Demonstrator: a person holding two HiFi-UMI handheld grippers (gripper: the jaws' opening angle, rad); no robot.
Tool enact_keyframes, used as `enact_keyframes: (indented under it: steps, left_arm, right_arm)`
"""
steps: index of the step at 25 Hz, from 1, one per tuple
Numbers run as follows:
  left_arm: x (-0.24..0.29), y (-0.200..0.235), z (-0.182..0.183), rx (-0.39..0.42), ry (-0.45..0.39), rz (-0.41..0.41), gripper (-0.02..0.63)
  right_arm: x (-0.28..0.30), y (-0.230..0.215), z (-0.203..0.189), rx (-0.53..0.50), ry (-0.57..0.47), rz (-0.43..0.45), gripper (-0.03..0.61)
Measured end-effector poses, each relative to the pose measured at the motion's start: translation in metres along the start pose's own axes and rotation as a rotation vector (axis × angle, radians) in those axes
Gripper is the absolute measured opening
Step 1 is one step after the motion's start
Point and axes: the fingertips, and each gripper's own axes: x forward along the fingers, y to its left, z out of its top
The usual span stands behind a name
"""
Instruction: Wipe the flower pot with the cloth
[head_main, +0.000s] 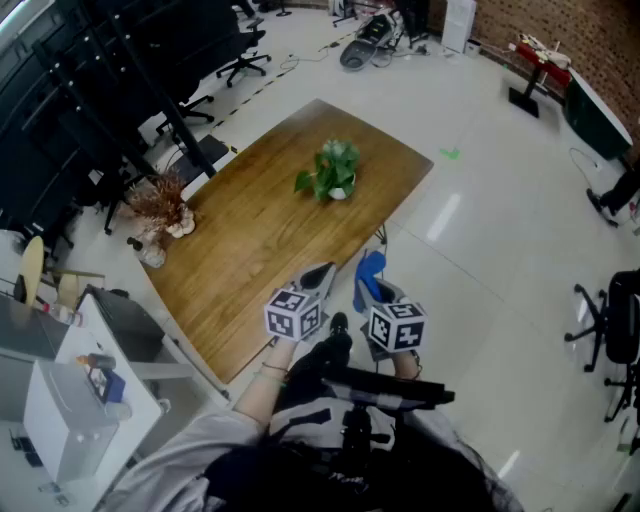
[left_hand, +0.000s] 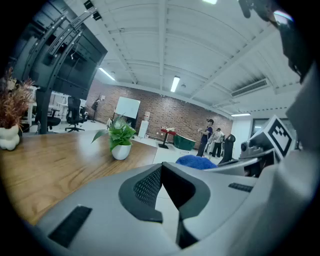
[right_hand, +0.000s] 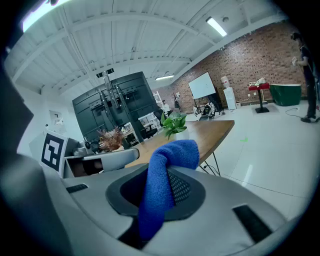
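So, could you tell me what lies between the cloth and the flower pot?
Only the edge and bare wood of the table lie between the cloth and the flower pot; the head view shows that stretch plainly.

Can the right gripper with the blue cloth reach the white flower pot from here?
Probably yes: the right gripper, shut on the blue cloth, faces the white flower pot across bare wooden tabletop; nothing stands between them, though it must stretch forward.
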Motion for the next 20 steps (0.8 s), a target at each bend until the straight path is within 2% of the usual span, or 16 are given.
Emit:
enact_keyframes:
  steps: [6, 11, 20]
  left_arm:
    - [0.055, 0.048, 0.020, -0.030, 0.028, -0.008, 0.005]
    - [0.098, 0.080, 0.029, -0.088, 0.045, -0.017, 0.005]
    - [0.130, 0.117, 0.022, -0.188, 0.057, -0.016, 0.006]
  right_arm:
    - [0.054, -0.030, 0.029, 0.027, 0.028, -0.019, 0.060]
    - [0.086, -0.055, 0.053, 0.054, 0.048, -0.046, 0.060]
    - [0.108, -0.080, 0.065, 0.065, 0.079, -0.111, 0.060]
